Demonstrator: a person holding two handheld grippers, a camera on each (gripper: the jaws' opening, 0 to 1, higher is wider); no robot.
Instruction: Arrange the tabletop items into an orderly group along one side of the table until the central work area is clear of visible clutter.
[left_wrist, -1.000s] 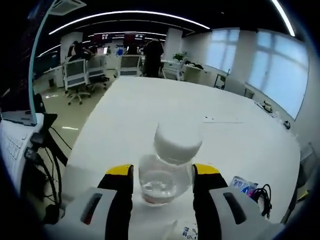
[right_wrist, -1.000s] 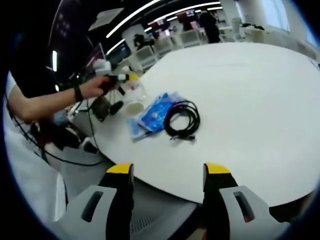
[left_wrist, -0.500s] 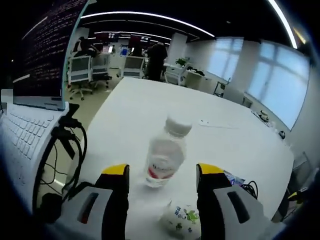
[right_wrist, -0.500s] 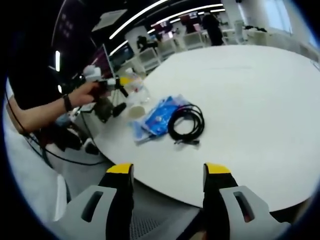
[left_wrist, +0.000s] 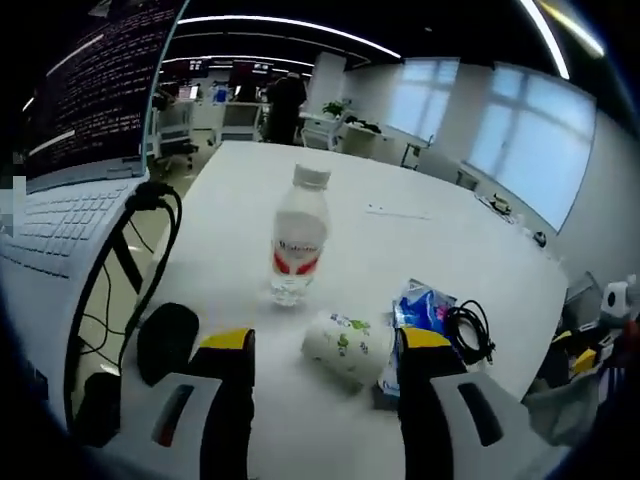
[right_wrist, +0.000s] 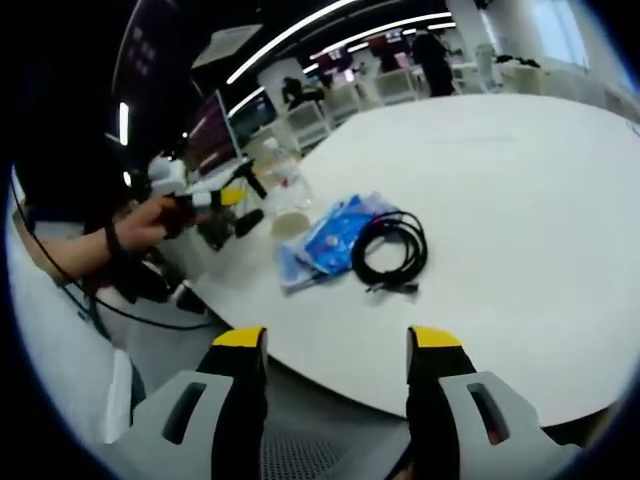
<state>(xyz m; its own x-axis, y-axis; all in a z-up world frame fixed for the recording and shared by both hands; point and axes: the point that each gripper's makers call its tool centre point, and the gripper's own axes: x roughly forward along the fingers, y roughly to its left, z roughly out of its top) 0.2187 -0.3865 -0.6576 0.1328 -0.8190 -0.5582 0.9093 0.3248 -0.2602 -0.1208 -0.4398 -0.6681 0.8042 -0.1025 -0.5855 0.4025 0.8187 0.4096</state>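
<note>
The clear plastic water bottle with a white cap and red label (left_wrist: 298, 248) is standing upright mid-frame in the left gripper view, on the round white table (left_wrist: 330, 190), close to its near edge. Just below it a white paper cup with green print (left_wrist: 345, 346) is lying on its side, touching a blue plastic packet (left_wrist: 420, 305), with a coiled black cable (left_wrist: 468, 330) beside that. Loads of bare tabletop is stretching toward the upper right. A white laptop (left_wrist: 60, 215) and black mouse (left_wrist: 165, 340) are crowding the left side. The left gripper (left_wrist: 325, 345) is hovering wide open, gripping nothing. The right gripper (right_wrist: 338, 345) is also spread and empty, hanging off the table edge.
</note>
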